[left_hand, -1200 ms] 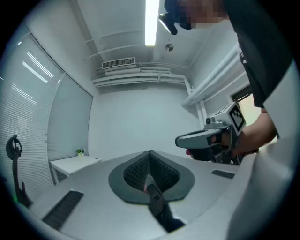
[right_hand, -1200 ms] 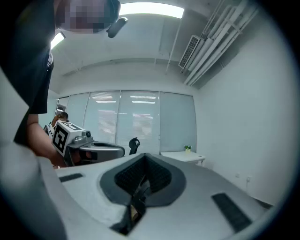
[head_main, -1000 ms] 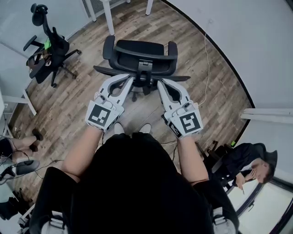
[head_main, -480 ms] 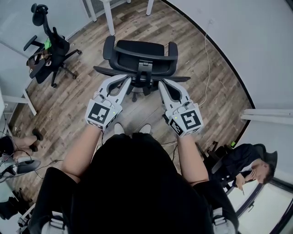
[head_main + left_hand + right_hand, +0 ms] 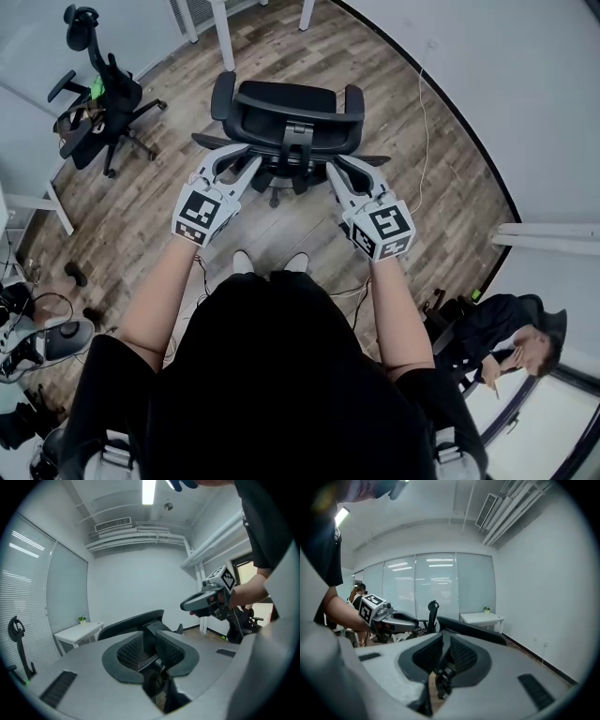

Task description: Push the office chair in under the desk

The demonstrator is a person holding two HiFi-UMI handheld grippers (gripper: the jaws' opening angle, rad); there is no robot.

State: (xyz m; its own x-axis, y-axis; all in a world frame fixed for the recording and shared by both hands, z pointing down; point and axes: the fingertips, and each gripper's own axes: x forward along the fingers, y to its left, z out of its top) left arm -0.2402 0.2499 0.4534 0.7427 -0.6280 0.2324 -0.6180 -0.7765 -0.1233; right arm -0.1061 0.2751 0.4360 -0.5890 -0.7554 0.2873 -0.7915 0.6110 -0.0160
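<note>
office chair (image 5: 284, 111), black, upright on wood floor (image 5: 159, 202)

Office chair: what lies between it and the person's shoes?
Only bare wooden floor between the office chair and the shoes, seen in the head view.

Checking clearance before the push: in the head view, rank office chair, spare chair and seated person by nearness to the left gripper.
1. Office chair, directly ahead of the left gripper; jaws opening, chair frame showing between them.
2. Spare chair, upper left.
3. Seated person, lower right.
</note>
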